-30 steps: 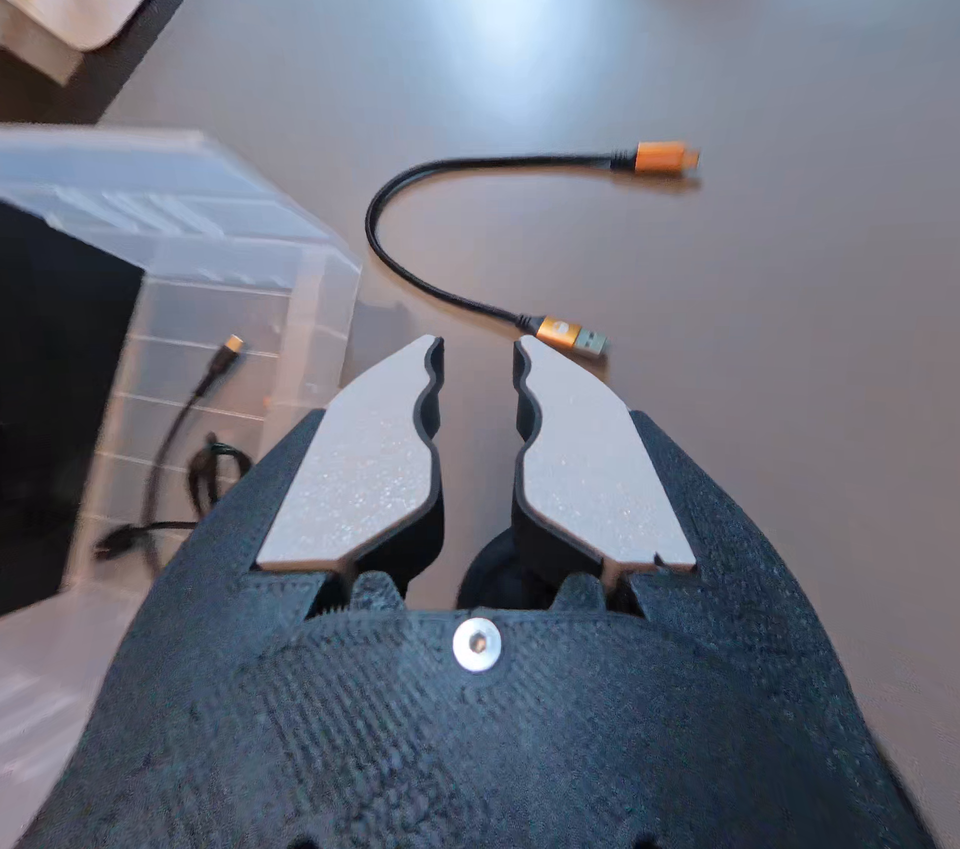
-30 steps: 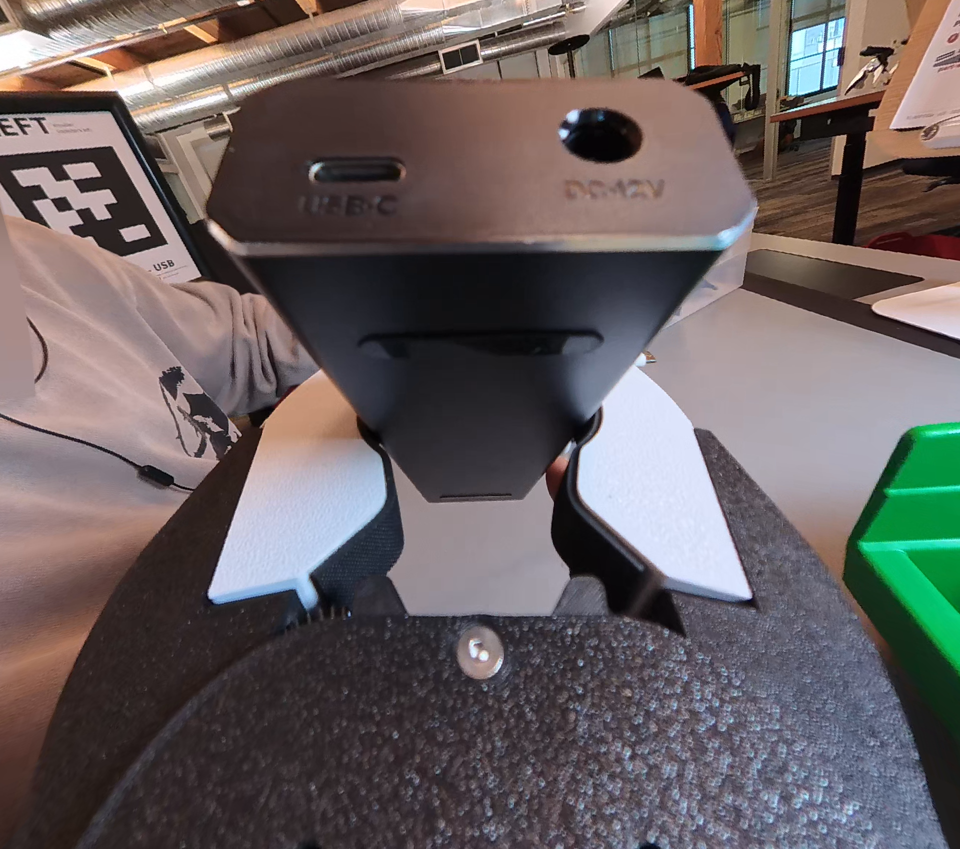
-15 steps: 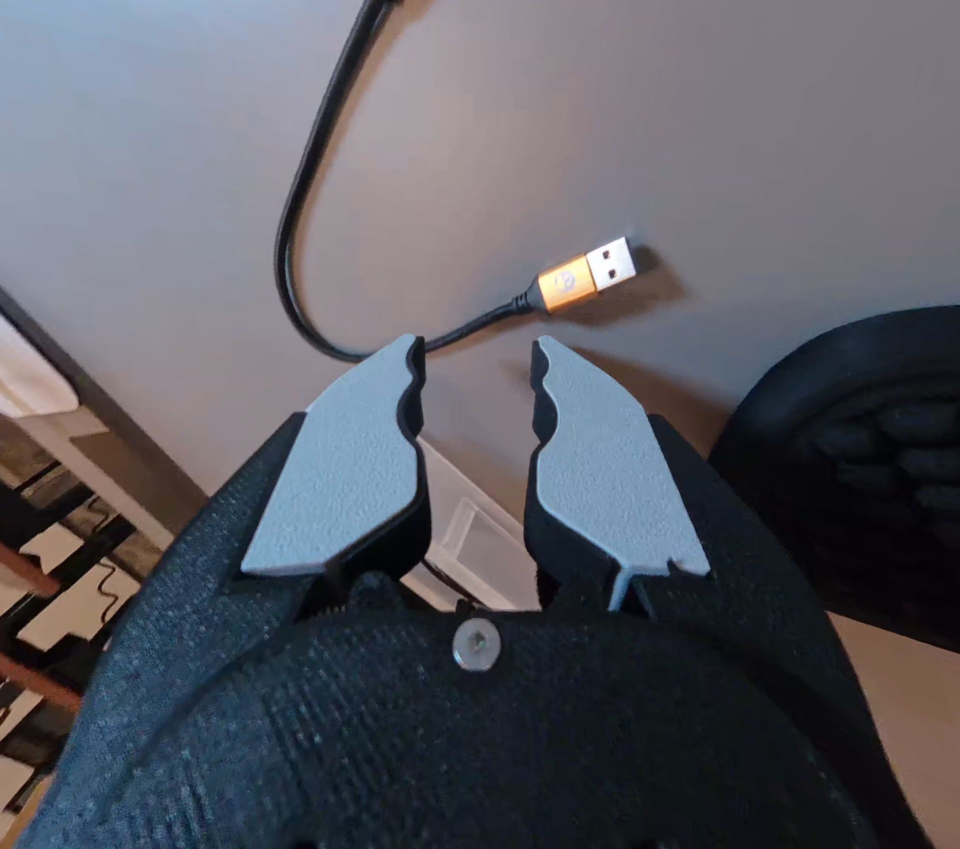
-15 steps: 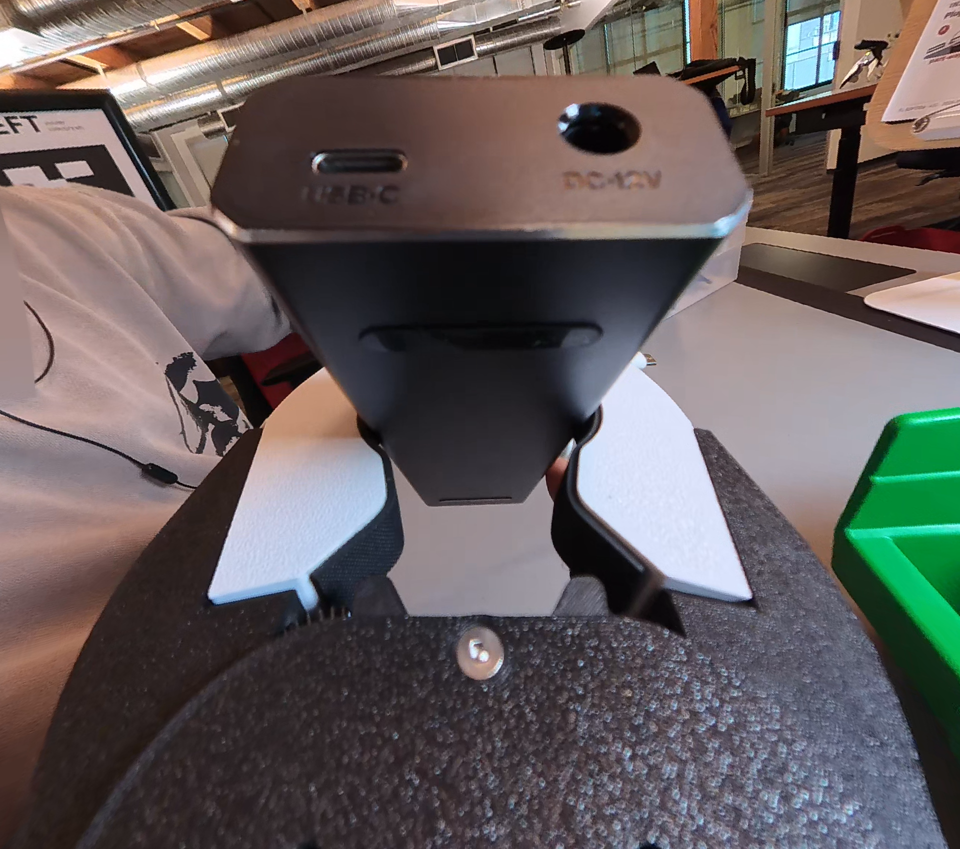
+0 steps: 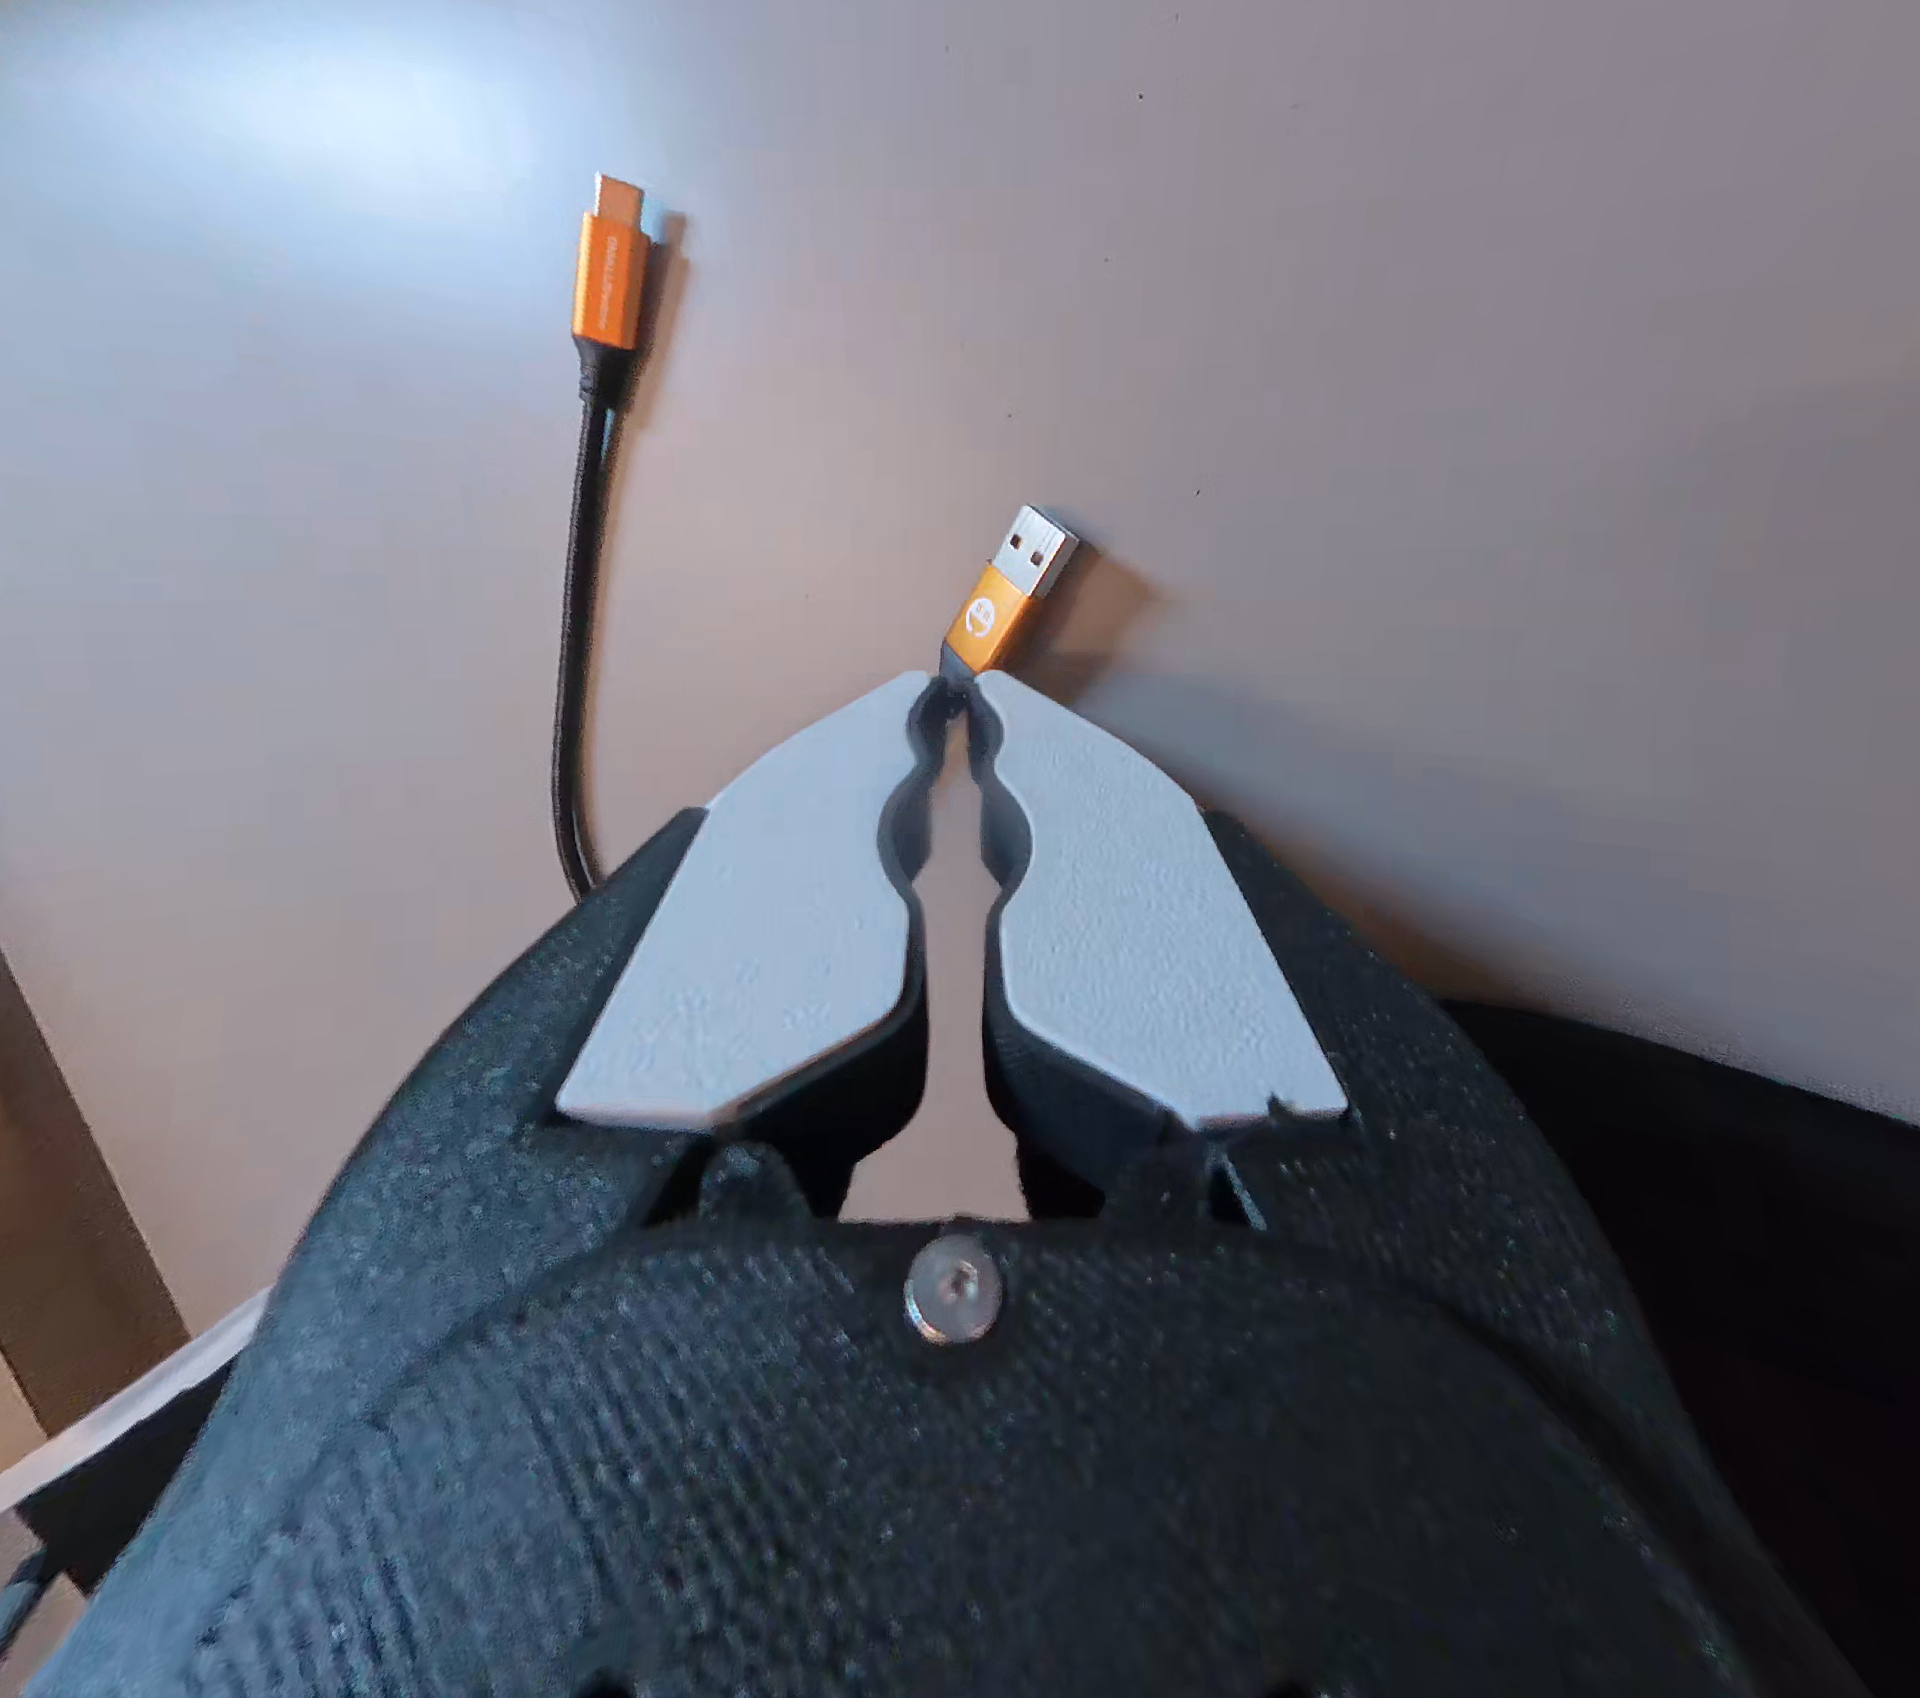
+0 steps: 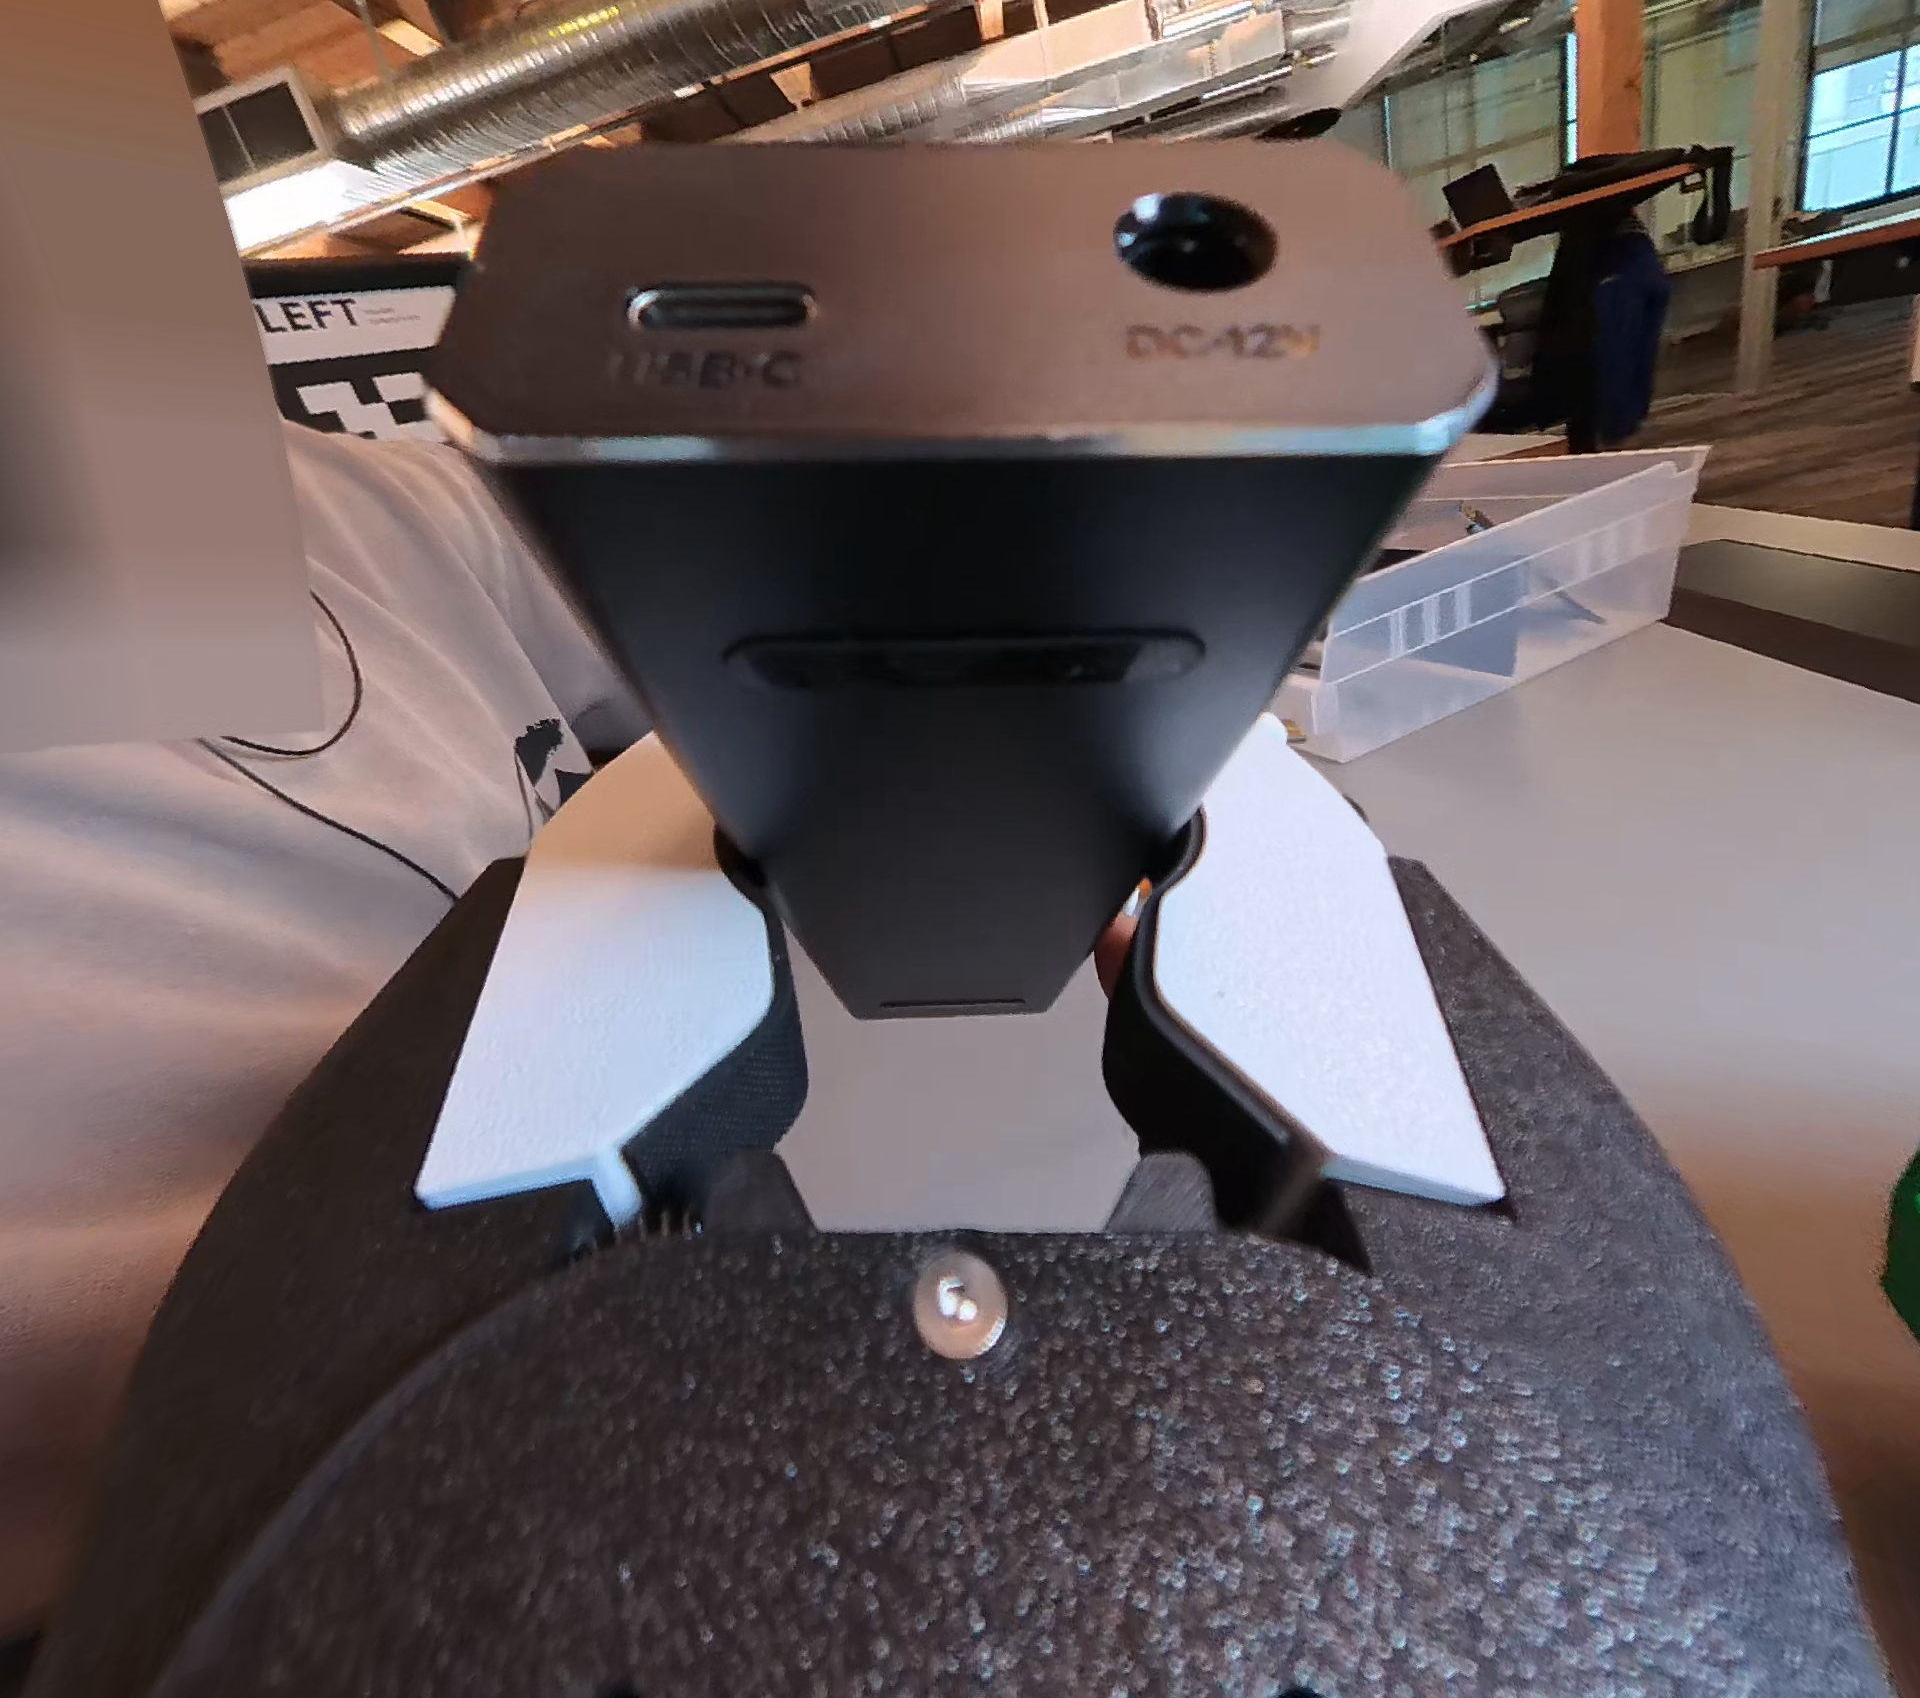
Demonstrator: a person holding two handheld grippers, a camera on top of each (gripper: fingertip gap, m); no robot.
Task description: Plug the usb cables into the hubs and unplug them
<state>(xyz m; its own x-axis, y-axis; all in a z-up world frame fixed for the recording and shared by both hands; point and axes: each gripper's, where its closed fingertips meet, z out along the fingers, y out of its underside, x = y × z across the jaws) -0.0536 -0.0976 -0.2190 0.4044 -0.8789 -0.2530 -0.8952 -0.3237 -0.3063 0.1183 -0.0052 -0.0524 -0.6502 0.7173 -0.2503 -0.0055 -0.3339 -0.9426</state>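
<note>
A black braided USB cable with orange plugs lies on the grey table. Its USB-A plug sticks out just past my left gripper, whose fingertips are shut on the cable right behind that plug. The small orange plug at the other end lies flat to the upper left. My right gripper is shut on a dark metal hub and holds it up off the table, its end face with an oval port and a round socket toward the camera.
A clear plastic bin stands on the table at the right, behind the hub. A green bin edge shows at the far right. A person's pale sleeve fills the left. The table's dark edge runs at the lower left.
My left gripper has swung round over the cable, come down behind the USB-A plug and closed on it. My right gripper has turned a little left with the hub.
</note>
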